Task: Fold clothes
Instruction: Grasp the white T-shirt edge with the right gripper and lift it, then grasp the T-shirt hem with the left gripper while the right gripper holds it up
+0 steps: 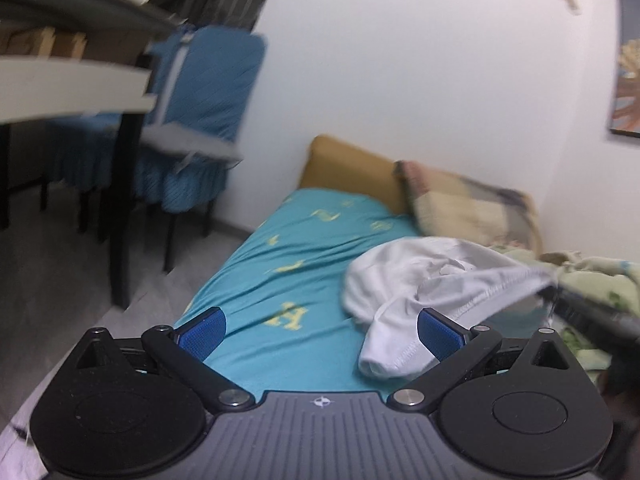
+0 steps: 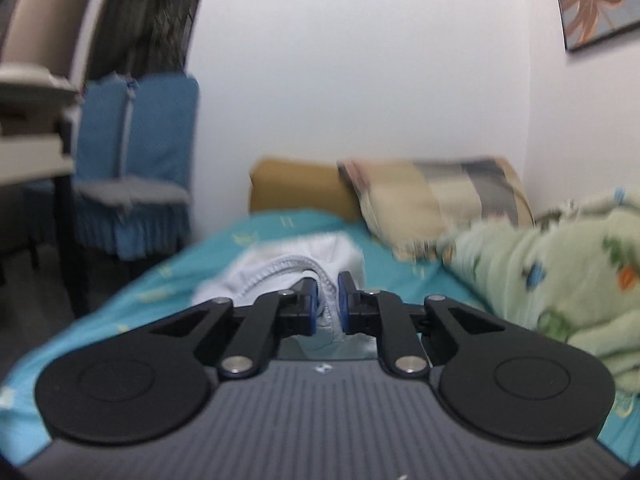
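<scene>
A white garment [image 1: 404, 280] lies crumpled on the teal bed sheet [image 1: 272, 280]. In the left wrist view my left gripper [image 1: 320, 334] stands open just above the sheet, its right blue pad [image 1: 438, 330] beside a hanging fold of the garment, with nothing between the pads. One stitched hem of the garment is stretched out to the right, where the dark tip of my right gripper [image 1: 560, 294] holds it. In the right wrist view my right gripper [image 2: 328, 300] is shut on the white garment [image 2: 280, 272], a fold of its hem pinched between the blue pads.
A yellow cushion [image 1: 344, 172] and a patterned pillow [image 1: 472, 204] lean on the white wall at the head of the bed. A pale green printed blanket [image 2: 560, 272] is heaped on the right. Blue-covered chairs [image 1: 200, 120] and a dark-legged table [image 1: 72, 84] stand left of the bed.
</scene>
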`<state>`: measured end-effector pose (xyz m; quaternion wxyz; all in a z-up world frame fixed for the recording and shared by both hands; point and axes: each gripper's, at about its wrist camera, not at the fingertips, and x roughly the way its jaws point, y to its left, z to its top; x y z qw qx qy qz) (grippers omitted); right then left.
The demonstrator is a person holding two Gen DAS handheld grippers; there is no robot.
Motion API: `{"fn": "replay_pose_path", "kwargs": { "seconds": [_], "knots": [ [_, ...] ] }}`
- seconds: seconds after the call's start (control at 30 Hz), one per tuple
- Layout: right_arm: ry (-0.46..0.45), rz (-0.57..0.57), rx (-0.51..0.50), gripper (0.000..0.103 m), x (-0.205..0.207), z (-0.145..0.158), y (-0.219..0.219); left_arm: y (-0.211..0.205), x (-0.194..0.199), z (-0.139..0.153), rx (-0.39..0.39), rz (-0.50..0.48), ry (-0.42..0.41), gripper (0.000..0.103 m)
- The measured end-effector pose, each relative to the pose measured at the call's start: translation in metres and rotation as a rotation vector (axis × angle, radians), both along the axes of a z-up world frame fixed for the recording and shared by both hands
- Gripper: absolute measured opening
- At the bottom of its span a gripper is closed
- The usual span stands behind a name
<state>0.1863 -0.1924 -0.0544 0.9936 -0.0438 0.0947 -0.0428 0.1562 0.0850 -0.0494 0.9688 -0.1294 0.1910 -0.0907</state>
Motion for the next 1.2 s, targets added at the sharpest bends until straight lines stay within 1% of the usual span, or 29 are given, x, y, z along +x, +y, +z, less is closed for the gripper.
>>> {"fn": "replay_pose_path", "kwargs": {
  "seconds": [0.07,0.17,0.27,0.37,0.43,0.47,0.57,0.67,0.73,0.8,0.83,0.9,0.97,1.03,1.1,1.17,1.2],
  "knots": [
    [-0.031,0.032,0.009,0.013,-0.024,0.025,0.0,-0.008,-0.012,0.008,0.004,-0.042,-0.048,0.103],
    [-0.076,0.084,0.01,0.012,-0.062,0.058,0.001,-0.02,-0.035,0.018,-0.014,-0.124,-0.105,0.103],
    [-0.112,0.127,0.024,0.012,-0.101,0.083,0.0,-0.034,-0.059,0.027,-0.015,-0.219,-0.149,0.103],
    [-0.126,0.171,0.063,0.012,-0.137,0.101,-0.005,-0.047,-0.086,0.033,-0.019,-0.291,-0.169,0.103],
    [-0.131,0.198,0.083,0.012,-0.158,0.106,-0.01,-0.054,-0.104,0.035,-0.037,-0.345,-0.165,0.103],
    [-0.127,0.216,0.093,0.013,-0.167,0.107,-0.013,-0.061,-0.111,0.036,-0.034,-0.378,-0.163,0.103],
    [-0.103,0.263,0.131,0.013,-0.186,0.102,-0.024,-0.083,-0.13,0.034,0.008,-0.468,-0.16,0.103],
    [-0.071,0.293,0.164,0.013,-0.192,0.099,-0.035,-0.108,-0.145,0.03,0.047,-0.536,-0.146,0.103],
    [-0.054,0.308,0.188,0.013,-0.196,0.098,-0.043,-0.127,-0.147,0.022,0.068,-0.512,-0.129,0.103],
    [-0.057,0.3,0.252,0.013,-0.196,0.097,-0.053,-0.145,-0.143,0.018,0.07,-0.444,-0.117,0.103],
    [-0.057,0.298,0.298,0.013,-0.195,0.097,-0.061,-0.154,-0.137,0.016,0.059,-0.434,-0.107,0.103],
    [-0.05,0.289,0.352,0.013,-0.192,0.094,-0.073,-0.17,-0.128,0.012,0.03,-0.454,-0.087,0.103],
    [-0.035,0.28,0.367,0.013,-0.191,0.087,-0.081,-0.185,-0.12,0.008,0.007,-0.46,-0.082,0.103],
    [-0.009,0.272,0.371,0.013,-0.188,0.079,-0.087,-0.199,-0.115,0.001,0.019,-0.445,-0.081,0.103],
    [0.007,0.261,0.393,0.013,-0.184,0.072,-0.093,-0.208,-0.108,-0.005,0.008,-0.376,-0.067,0.103],
    [0.003,0.218,0.399,0.013,-0.179,0.067,-0.098,-0.205,-0.101,-0.012,-0.041,-0.29,-0.037,0.103],
    [0.001,0.192,0.401,0.013,-0.176,0.064,-0.1,-0.2,-0.099,-0.015,-0.064,-0.262,-0.029,0.103]
  ]
}}
